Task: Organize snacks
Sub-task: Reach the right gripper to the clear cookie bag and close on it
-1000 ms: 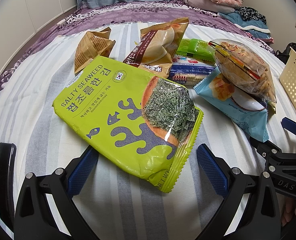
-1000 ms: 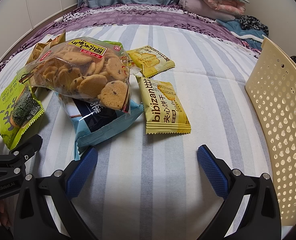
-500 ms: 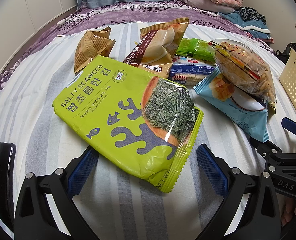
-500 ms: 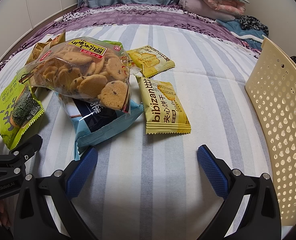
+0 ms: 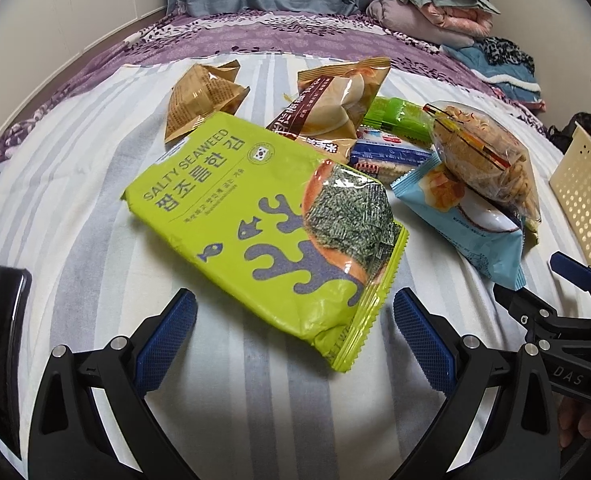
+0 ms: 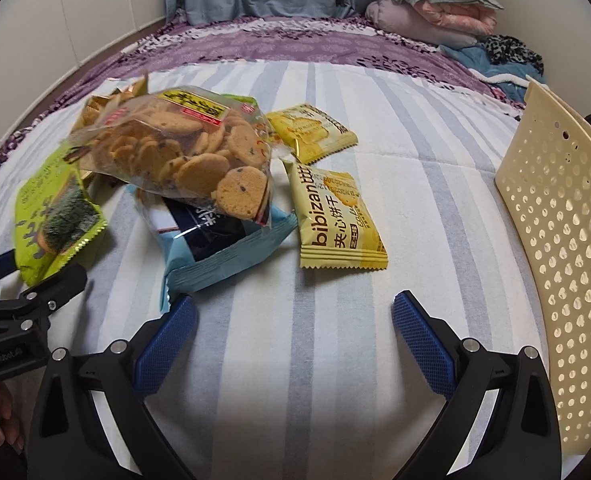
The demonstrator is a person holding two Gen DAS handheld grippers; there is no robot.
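A green salty seaweed bag (image 5: 263, 220) lies on the striped bed just ahead of my open, empty left gripper (image 5: 293, 334). Behind it are two brown snack bags (image 5: 203, 98) (image 5: 335, 108), a green pack (image 5: 395, 114) and a blue-white pack (image 5: 387, 156). A clear cookie bag (image 6: 183, 152) rests on a light blue bag (image 6: 219, 248); both also show in the left wrist view (image 5: 483, 156) (image 5: 467, 224). Two yellow biscuit packs (image 6: 335, 216) (image 6: 311, 132) lie ahead of my open, empty right gripper (image 6: 293, 334). The seaweed bag (image 6: 55, 216) shows at the right view's left.
A cream perforated basket (image 6: 563, 272) stands at the right edge of the bed, seen also in the left wrist view (image 5: 587, 196). Folded blankets (image 6: 439, 4) are piled at the far right. A purple bedspread (image 6: 295, 40) covers the far end.
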